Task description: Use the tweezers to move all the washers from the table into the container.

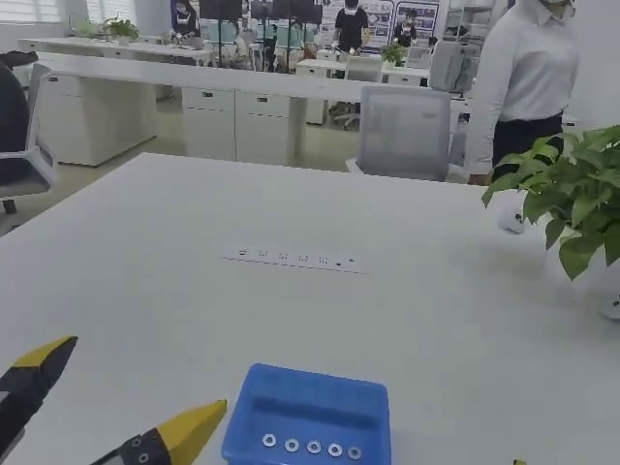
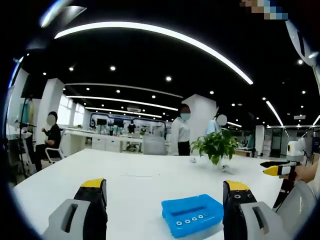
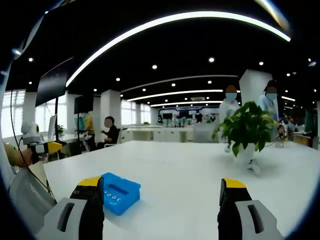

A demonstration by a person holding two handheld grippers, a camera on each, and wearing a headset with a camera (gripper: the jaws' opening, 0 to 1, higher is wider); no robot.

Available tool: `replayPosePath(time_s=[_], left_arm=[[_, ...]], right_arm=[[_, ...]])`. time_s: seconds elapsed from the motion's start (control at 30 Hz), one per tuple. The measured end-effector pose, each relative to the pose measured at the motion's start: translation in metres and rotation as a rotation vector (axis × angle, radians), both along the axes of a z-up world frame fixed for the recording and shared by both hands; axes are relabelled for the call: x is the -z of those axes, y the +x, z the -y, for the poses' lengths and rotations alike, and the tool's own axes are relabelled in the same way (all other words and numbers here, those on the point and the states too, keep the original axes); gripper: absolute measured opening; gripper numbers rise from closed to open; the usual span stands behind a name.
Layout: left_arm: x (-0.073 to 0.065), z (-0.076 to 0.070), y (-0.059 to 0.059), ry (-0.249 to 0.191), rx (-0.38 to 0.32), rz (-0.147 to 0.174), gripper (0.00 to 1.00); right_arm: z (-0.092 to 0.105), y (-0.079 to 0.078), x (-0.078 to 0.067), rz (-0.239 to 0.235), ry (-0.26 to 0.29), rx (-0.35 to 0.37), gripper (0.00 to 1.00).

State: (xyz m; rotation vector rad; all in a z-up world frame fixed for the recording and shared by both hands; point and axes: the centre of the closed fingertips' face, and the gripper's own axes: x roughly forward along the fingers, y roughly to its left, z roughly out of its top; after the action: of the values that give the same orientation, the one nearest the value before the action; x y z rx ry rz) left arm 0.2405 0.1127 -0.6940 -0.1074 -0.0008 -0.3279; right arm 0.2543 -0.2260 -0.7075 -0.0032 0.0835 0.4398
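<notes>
left gripper (image 2: 164, 184): its jaws are spread wide and hold nothing. Its own view looks straight over the container, which lies between the two yellow tips. In the head view the left gripper (image 1: 111, 397) sits just left of the container, at the near edge of the table.
right gripper (image 3: 160, 182): its jaws are also wide apart, with nothing between them. It is well to the right of the container, which lies off its left jaw.
container (image 1: 308, 412): blue, shallow and rectangular, lying flat on the table close to the person.
washers (image 1: 313, 447): five small silver rings in one straight row on the container, along its side nearest the person. The rings sit close together; whether any touch I cannot tell.
table (image 1: 174, 300): broad and white.
power strip (image 1: 291, 259): set flat in the tabletop beyond the container, well apart from it.
plant (image 1: 572, 189): green and leafy, beyond the container and to its right.
chair (image 1: 405, 131): grey, at the table's far edge, beyond the container.
person (image 1: 523, 77): in a white shirt and dark trousers, standing past the far edge, to the right of the chair.
</notes>
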Motion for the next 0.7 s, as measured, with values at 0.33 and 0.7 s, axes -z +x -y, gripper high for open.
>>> replayPosePath(time_s=[0.33,0.7], left_arm=[[-0.001,0.003,-0.002,0.031,-0.011,0.004,0.99],[0.003,0.016,-0.003,0.073,0.03,-0.035,0.99]], right_arm=[[0.002,0.001,0.0,0.006,-0.039,0.028,0.99],[0.002,0.002,0.002,-0.013,-0.027,0.03,0.99]])
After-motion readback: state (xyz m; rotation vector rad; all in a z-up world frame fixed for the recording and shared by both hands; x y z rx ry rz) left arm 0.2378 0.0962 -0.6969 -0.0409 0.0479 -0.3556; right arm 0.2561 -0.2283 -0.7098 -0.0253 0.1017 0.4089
